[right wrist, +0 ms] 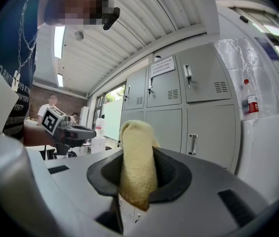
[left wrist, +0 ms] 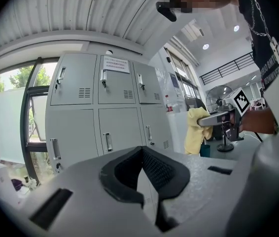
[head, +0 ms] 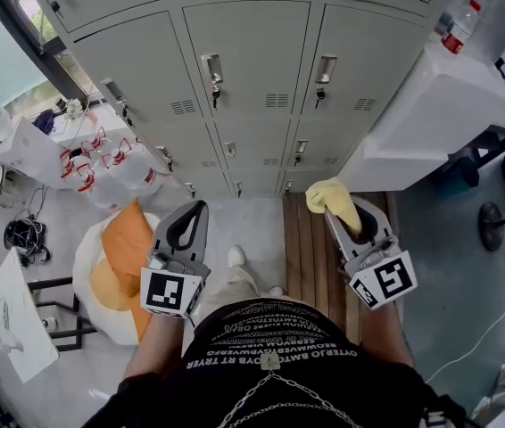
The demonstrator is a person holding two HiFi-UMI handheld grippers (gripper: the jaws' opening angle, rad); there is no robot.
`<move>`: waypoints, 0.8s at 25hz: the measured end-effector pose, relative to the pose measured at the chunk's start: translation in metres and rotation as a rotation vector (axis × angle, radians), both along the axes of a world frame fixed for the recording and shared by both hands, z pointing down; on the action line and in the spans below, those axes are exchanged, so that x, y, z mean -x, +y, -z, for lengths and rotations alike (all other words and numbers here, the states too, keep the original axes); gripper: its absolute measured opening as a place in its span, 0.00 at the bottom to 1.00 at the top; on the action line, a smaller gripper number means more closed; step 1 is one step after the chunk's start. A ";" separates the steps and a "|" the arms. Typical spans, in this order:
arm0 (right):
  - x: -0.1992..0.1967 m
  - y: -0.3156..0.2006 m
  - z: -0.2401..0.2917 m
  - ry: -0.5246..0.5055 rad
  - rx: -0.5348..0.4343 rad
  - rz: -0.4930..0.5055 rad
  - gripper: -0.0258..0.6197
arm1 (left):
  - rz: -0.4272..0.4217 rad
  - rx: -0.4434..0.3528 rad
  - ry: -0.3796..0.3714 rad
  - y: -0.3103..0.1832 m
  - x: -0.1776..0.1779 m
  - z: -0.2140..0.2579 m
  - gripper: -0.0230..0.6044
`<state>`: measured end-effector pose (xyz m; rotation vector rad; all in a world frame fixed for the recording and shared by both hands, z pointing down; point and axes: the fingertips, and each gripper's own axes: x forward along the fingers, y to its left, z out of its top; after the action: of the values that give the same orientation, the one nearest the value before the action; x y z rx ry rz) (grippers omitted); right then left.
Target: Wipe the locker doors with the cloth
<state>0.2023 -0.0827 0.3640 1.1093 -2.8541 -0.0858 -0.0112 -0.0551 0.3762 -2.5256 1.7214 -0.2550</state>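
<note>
Yellow terry cloth [head: 335, 199] is seen in the head view at the tip of the right gripper [head: 342, 214]. It is bunched over the ends of the fingers, above wooden floor boards [head: 310, 257] and well apart from the grey locker doors [head: 248, 52]. The left gripper [head: 194, 210] is held on the other side at about the same height. Its fingers are brought together at the tips and nothing is carried by them.

In the left gripper view the two black pads [left wrist: 156, 169] are pressed against each other at the far end, and only a bare hollow is left behind them. The side of the cloth, which the head view does not give, is shown here: it droops from the right gripper in a long fold. A paper notice [left wrist: 116, 64] on an upper locker door is also visible.

In the right gripper view the cloth is pinched between the pads. A thick roll stands up above the fingers and a shorter end comes out below them — this lower end is hidden in the head view. The lockers are seen behind it, not touched. The left gripper with its marker cube [right wrist: 54, 120] is seen at the left, and far behind it a person [right wrist: 51, 108] in a light top.
</note>
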 end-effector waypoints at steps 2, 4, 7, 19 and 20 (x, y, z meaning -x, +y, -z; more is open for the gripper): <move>0.003 -0.007 -0.001 0.005 0.002 -0.007 0.19 | -0.008 -0.006 0.005 -0.009 0.002 0.001 0.04; 0.007 -0.015 -0.001 0.006 0.004 -0.017 0.19 | -0.018 -0.002 0.007 -0.018 0.005 -0.001 0.04; 0.013 -0.027 -0.003 0.012 0.011 -0.032 0.19 | -0.034 0.009 0.010 -0.033 0.011 -0.006 0.04; 0.043 -0.091 0.001 0.029 0.007 -0.087 0.19 | -0.103 -0.013 0.007 -0.116 0.038 -0.004 0.04; 0.045 -0.098 0.002 0.029 0.004 -0.093 0.19 | -0.107 -0.014 0.008 -0.123 0.040 -0.004 0.04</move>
<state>0.1576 -0.1803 0.3617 1.2271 -2.7716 -0.0898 -0.0513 -0.1783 0.3798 -2.6011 1.5785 -0.2251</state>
